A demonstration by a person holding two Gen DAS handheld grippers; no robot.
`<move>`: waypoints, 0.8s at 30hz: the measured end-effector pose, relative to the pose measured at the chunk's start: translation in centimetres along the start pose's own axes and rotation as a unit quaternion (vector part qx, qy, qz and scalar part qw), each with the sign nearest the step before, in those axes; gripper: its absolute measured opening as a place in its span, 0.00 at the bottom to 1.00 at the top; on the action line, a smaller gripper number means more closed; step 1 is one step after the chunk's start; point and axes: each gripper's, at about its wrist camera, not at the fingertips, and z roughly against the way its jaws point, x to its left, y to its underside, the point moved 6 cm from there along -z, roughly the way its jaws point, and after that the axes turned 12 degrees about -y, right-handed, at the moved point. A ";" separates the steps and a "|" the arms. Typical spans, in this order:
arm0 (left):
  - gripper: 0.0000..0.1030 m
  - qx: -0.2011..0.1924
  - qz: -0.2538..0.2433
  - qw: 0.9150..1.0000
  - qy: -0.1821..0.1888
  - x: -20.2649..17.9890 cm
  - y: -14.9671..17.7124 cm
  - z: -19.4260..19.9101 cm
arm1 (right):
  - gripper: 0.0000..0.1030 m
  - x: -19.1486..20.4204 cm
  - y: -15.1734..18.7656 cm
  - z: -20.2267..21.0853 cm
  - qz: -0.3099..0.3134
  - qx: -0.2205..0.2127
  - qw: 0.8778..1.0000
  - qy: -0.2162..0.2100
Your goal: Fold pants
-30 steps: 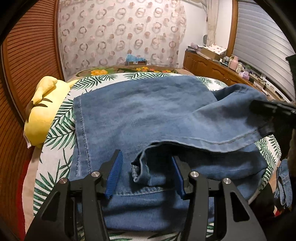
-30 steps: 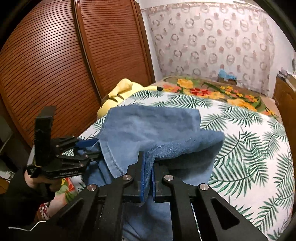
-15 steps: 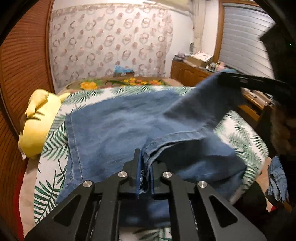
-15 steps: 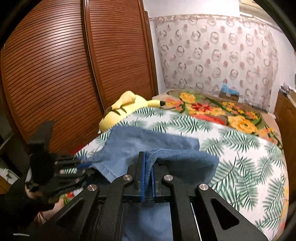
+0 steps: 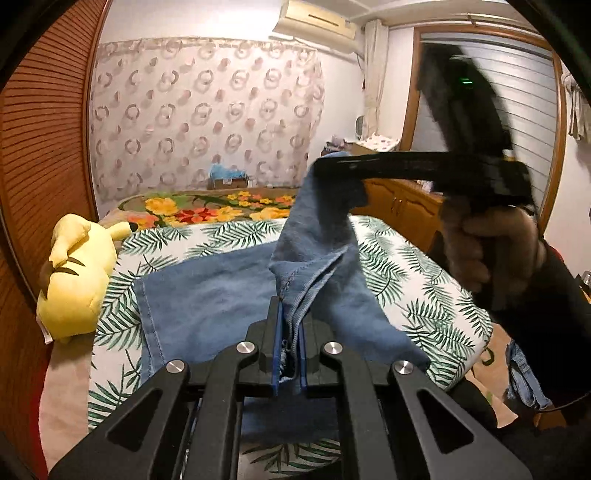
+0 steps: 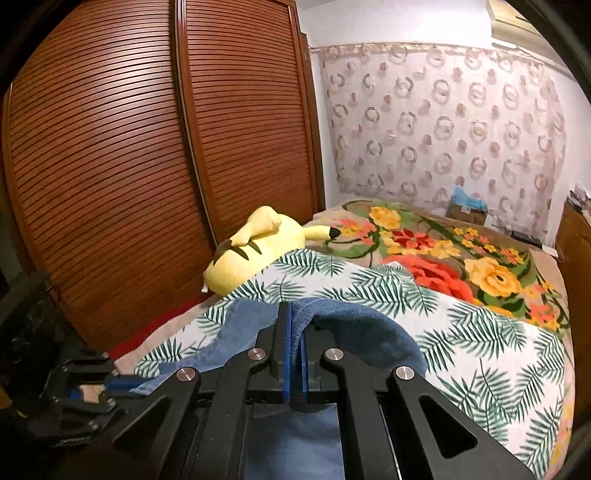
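Two grippers, left gripper (image 5: 287,345) and right gripper (image 6: 294,356), are clamped on blue denim pants (image 5: 207,295), lifted above the palm-leaf-print bed (image 5: 417,280); brown louvred wardrobe doors (image 6: 147,147) are seen leftward.

Louvered wooden wardrobe doors (image 6: 147,166), ring-patterned curtain (image 5: 207,114), wall air conditioner (image 5: 317,22), wooden cabinet (image 5: 402,210).

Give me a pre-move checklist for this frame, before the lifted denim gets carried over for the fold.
1. Left hand-held gripper shut on the jeans hem: ok.
2. Right hand-held gripper shut on denim: ok; in the left view its tip holds the cloth raised.
3. Cloth between the two grips taut: not ok, it sags in folds.
4. Rest of the jeans flat on the leaf-print cover: ok where visible; the near edge is hidden.
5. Yellow plush toy off the denim: ok, beside it.
6. Edges aligned for the fold: cannot tell.
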 end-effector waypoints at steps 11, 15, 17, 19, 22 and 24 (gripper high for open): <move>0.08 0.015 0.012 1.000 -0.007 1.6 1.7 -0.7 | 0.03 -0.4 -0.7 -5.7 -0.004 0.038 0.999 -0.034; 0.08 0.034 0.027 0.999 -0.017 3.1 3.3 -2.0 | 0.03 -0.9 -0.4 -8.3 -0.002 0.062 0.997 -0.035; 0.08 0.040 0.032 0.999 -0.018 3.6 3.9 -2.3 | 0.03 -1.0 -0.4 -9.7 -0.002 0.074 0.997 -0.034; 0.08 0.049 0.032 0.998 -0.019 4.0 4.8 -2.9 | 0.03 -1.2 -0.2 -10.9 0.000 0.085 0.996 -0.030; 0.08 0.066 0.033 0.997 -0.019 4.4 5.9 -3.9 | 0.03 -1.8 0.5 -13.0 -0.004 0.104 0.994 -0.021; 0.08 0.075 0.033 0.996 -0.021 4.5 6.6 -4.4 | 0.03 -2.0 1.2 -14.3 -0.016 0.117 0.993 -0.021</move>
